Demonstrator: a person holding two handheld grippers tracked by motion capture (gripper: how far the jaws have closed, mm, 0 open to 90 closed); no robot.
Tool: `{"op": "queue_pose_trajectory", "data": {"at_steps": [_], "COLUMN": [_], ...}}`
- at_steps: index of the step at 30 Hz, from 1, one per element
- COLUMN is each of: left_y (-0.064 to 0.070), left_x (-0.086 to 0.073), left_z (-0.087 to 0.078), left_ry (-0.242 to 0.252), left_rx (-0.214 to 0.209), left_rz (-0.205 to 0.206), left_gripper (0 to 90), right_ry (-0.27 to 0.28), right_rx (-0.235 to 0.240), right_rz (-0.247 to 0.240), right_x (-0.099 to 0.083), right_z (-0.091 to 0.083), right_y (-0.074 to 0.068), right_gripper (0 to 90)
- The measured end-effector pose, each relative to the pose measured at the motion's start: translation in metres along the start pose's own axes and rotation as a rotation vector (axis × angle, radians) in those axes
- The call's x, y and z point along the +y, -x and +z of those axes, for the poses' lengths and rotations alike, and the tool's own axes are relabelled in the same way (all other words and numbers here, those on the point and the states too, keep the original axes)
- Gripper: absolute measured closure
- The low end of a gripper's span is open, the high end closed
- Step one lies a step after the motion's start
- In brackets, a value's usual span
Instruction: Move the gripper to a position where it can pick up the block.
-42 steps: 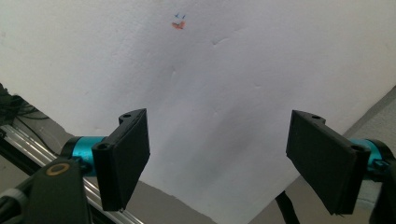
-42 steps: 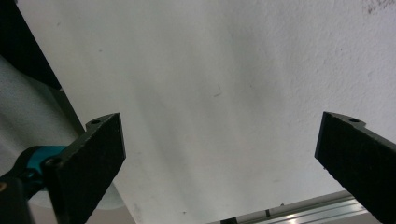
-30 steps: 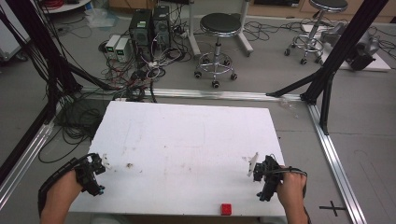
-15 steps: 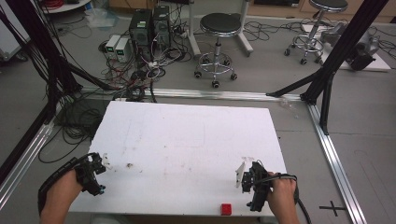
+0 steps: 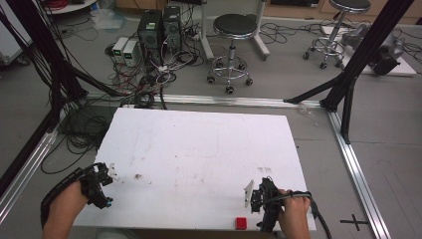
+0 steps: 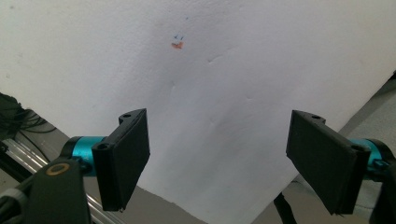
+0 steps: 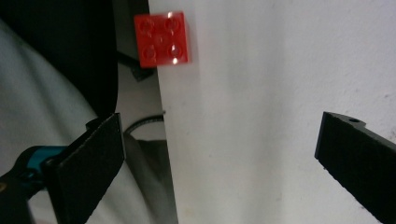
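A broad white rectangular foam tabletop (image 5: 199, 159) is seen from above, with the black left gripper (image 5: 99, 185) held at its 8 o'clock corner, jaws spread wide over bare surface. The black right gripper (image 5: 263, 199) is held near 5 o'clock, jaws likewise wide apart and empty. A small red square studded plastic brick (image 5: 242, 223) is seen at the near edge, just beside the right gripper at its 7 o'clock, partly overhanging in the right gripper view.

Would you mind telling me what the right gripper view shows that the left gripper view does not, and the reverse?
Right gripper view alone: a red four-stud brick lying at the table's edge, partly overhanging it, ahead of the open jaws of the right gripper.

Left gripper view alone: small orange and blue marks on the tabletop, beyond the open jaws of the left gripper.

Both: the white table, two black jaws spread wide with nothing between them, and a table edge with darker floor beyond.
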State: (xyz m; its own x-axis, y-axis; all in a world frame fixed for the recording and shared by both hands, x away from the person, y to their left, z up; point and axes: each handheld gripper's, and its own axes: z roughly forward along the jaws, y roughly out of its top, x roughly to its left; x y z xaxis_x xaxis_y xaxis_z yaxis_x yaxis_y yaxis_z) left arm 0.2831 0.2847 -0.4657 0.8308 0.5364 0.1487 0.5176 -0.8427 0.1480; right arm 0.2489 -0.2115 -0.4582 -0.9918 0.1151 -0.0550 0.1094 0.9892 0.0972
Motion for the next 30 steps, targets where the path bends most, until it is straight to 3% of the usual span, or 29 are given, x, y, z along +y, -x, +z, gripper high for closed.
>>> {"op": "queue_pose_trajectory", "data": {"at_steps": [5, 9, 17, 30], "left_y": [0.000, 0.000, 0.000, 0.002], "left_x": [0.000, 0.000, 0.000, 0.003], "left_z": [0.001, 0.001, 0.004, 0.005], "left_ry": [-0.001, -0.003, -0.004, -0.005], "left_rx": [-0.001, 0.000, -0.003, -0.006], "left_rz": [-0.002, -0.003, 0.001, 0.008], "left_gripper": [21.8, 21.8, 21.8, 21.8], "right_ry": [0.045, 0.029, -0.013, -0.043], "right_rx": [0.015, 0.032, 0.049, 0.032], "right_rz": [-0.029, -0.067, -0.095, -0.117], "right_x": [0.013, 0.023, 0.038, 0.049], "right_z": [0.006, 0.017, 0.036, 0.055], "right_y": [-0.005, -0.010, -0.019, -0.025], "right_gripper": [0.9, 0.9, 0.9, 0.9]}}
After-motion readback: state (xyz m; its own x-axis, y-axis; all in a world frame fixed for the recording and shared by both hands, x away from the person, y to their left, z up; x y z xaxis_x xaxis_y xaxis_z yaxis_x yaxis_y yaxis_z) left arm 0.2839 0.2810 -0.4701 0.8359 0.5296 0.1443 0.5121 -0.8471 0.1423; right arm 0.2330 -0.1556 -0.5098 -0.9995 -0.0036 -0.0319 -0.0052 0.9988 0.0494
